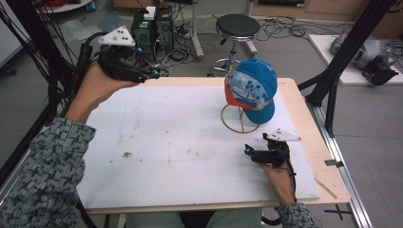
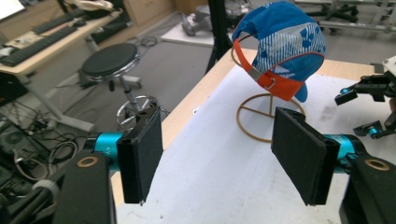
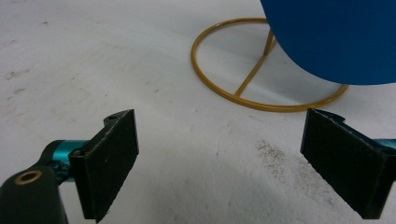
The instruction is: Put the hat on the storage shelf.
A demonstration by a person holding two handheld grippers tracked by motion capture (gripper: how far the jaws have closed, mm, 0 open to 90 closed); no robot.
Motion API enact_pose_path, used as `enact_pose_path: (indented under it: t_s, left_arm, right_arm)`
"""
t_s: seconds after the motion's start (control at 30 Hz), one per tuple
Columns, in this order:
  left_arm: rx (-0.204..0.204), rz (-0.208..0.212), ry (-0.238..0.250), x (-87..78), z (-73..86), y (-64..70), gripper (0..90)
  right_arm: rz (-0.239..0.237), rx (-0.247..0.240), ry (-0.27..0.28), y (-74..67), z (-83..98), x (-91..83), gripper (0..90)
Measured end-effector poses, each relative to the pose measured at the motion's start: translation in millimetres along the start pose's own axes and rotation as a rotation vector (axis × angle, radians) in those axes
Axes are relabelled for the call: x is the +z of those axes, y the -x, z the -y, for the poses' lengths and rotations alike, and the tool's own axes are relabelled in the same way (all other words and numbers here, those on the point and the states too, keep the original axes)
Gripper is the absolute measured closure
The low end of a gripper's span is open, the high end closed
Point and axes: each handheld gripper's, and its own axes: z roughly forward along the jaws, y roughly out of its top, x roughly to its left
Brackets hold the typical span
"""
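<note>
L gripper [image 1: 153, 72]: I hold it raised at table's [image 1: 190, 142] far-left corner, jaws wide, nothing btwn.
Cap [image 1: 252, 88]: blue/orange, sits on gold wire stand [image 1: 240, 121], centre-right.
R gripper [image 1: 248, 151]: low, just in front of stand, jaws wide, empty.
Risk: stand looks light; nudging ring or tugging cap sideways prob tips it.

No readable text, labels or numbers anywhere. The blue cap [image 2: 285, 42], upper right of the left gripper view, has a white print on its side, possibly a logo, too blurred to read.
</note>
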Motion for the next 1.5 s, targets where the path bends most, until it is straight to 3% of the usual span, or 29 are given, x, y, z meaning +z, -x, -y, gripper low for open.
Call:
enact_pose_path:
  t_s: [0.13, 0.3, 0.37, 0.67, 0.8, 0.87, 0.9, 0.97, 1.13, 1.27, 1.5]
  left_arm:
    - [0.016, -0.035, 0.000, -13.9, 18.0, 10.1, 30.3]
    - [0.008, -0.058, -0.001, -21.3, 36.2, 16.6, 27.8]
    - [-0.012, -0.073, 0.003, -24.6, 51.7, 21.0, 27.2]
    - [-0.044, -0.134, 0.019, -33.8, 86.6, 33.9, 24.7]
    - [-0.062, -0.184, 0.032, -42.6, 105.0, 42.8, 22.9]
    - [-0.095, -0.206, 0.060, -48.7, 120.1, 49.6, 22.9]
    - [-0.095, -0.206, 0.060, -48.7, 120.1, 49.6, 22.9]
    - [-0.114, -0.217, 0.060, -52.7, 139.1, 55.9, 22.6]
    - [-0.155, -0.236, 0.056, -55.4, 160.3, 57.8, 22.6]
    - [-0.202, -0.255, 0.089, -59.0, 184.7, 62.9, 22.5]
    - [-0.222, -0.276, 0.081, -58.2, 209.7, 69.7, 21.8]
  right_arm:
    - [0.012, 0.002, -0.002, 0.6, 0.3, -0.7, 10.3]
    - [0.021, 0.007, 0.003, 0.9, 0.1, -1.4, 10.3]
    - [0.023, 0.014, 0.002, 0.3, -0.5, -0.8, 10.3]
    - [0.029, 0.006, 0.003, -1.4, -2.2, 1.2, 10.3]
    - [0.029, 0.008, 0.010, -1.5, -2.4, 0.2, 10.3]
    - [0.029, 0.003, 0.007, -1.8, -2.4, 0.1, 10.3]
    - [0.031, 0.006, 0.006, -2.1, -2.4, -0.2, 10.3]
    - [0.030, 0.005, 0.007, -2.1, -2.2, -0.3, 10.3]
    - [0.031, 0.009, 0.007, -1.8, -1.8, -0.6, 10.3]
    - [0.032, 0.009, 0.008, -1.8, -1.9, -0.5, 10.3]
    - [0.031, 0.010, 0.005, -1.6, -1.9, -1.1, 10.3]
